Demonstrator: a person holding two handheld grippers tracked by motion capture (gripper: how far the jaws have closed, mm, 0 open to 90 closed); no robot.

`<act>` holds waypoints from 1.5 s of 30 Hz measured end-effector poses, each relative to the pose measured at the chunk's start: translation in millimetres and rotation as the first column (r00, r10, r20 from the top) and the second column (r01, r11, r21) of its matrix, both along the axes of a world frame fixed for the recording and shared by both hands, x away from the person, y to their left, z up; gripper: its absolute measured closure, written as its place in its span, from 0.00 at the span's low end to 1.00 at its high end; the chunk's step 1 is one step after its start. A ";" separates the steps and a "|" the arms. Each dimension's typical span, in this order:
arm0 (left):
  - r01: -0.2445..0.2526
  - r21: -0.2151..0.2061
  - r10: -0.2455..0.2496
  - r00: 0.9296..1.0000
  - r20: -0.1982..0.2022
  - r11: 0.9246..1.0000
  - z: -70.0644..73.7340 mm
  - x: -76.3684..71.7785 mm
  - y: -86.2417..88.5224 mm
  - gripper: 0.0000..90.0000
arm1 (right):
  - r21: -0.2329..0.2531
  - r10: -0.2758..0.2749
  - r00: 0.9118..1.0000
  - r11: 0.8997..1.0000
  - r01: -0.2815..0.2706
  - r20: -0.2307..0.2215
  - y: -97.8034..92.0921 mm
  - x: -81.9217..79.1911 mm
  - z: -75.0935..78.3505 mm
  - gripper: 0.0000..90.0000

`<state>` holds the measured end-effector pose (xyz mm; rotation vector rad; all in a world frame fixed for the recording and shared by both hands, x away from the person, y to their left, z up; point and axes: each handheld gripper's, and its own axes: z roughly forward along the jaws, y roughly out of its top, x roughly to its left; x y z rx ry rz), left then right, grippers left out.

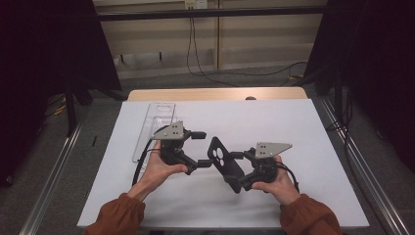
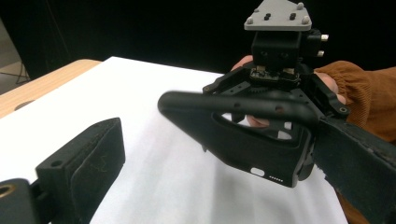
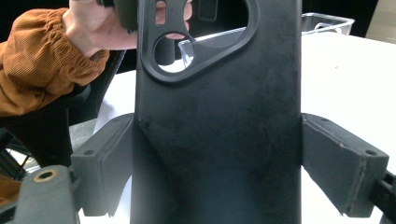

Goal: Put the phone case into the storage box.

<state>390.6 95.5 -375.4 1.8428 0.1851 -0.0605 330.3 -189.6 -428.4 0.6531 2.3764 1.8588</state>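
Black phone case (image 1: 224,164) pinched in right gripper (image 1: 243,169) jaws, left gripper (image 1: 201,148) jaws spread beside it, forearms angled inward

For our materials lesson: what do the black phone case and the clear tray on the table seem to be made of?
Phone case: probably soft matte plastic or rubber; its black surface is dull and faintly grainy, without glare. Clear tray: likely thin, glossy moulded plastic; the white table shows through it and its rims catch light.

A black phone case (image 1: 224,162) with a camera cutout, held tilted above the white table between both grippers.
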 end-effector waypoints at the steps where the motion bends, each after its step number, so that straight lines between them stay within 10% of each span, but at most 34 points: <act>1: 0.005 0.005 -0.005 1.000 0.001 1.000 -0.3 0.2 0.0 0.03 | -0.003 0.004 1.000 1.000 -0.004 0.002 0.7 0.3 -0.8 0.16; 45: 0.214 0.030 -0.214 0.977 0.007 0.976 -5.4 -2.1 -7.2 0.11 | -0.041 0.116 0.993 0.992 -0.116 -0.012 11.7 -3.6 -4.0 0.16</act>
